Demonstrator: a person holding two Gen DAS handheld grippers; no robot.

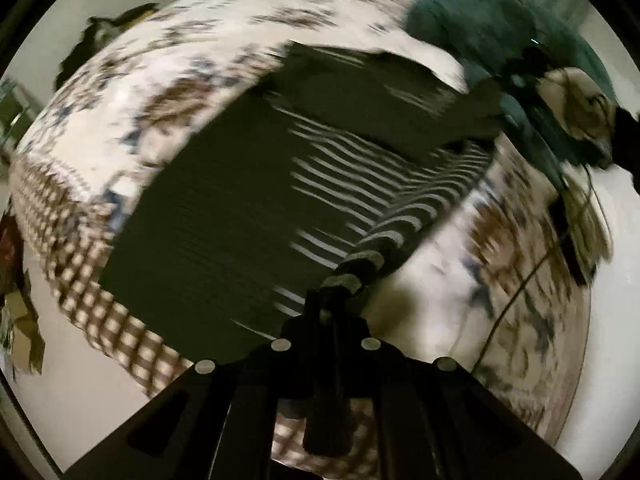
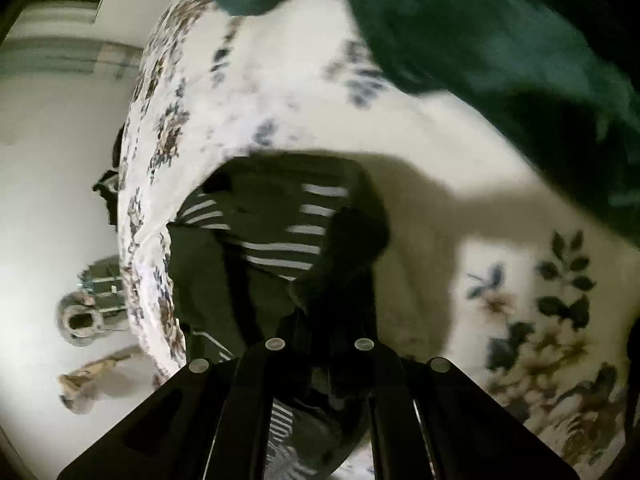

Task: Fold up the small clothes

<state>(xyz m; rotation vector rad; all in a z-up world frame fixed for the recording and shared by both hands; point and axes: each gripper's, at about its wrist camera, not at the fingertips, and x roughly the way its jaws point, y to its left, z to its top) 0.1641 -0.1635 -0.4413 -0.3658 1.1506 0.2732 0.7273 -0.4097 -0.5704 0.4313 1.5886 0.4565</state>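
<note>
A dark garment with white stripes (image 1: 248, 200) lies spread on a floral bedspread (image 1: 140, 80), one part folded over at the far side. In the left wrist view my left gripper (image 1: 334, 300) is shut on the garment's striped edge, and the cloth runs taut away from it. In the right wrist view the same garment (image 2: 264, 248) is bunched up and lifted off the bedspread (image 2: 440, 152), with my right gripper (image 2: 348, 240) shut on its dark upper edge. Both views are blurred by motion.
Teal cloth (image 1: 480, 20) fills the far right, and a hand (image 1: 580, 108) holds the other gripper beside it. A thin cable (image 1: 516, 292) crosses the bed at right. The bed's checked border (image 1: 80, 280) drops to a pale floor with small objects (image 2: 80, 320).
</note>
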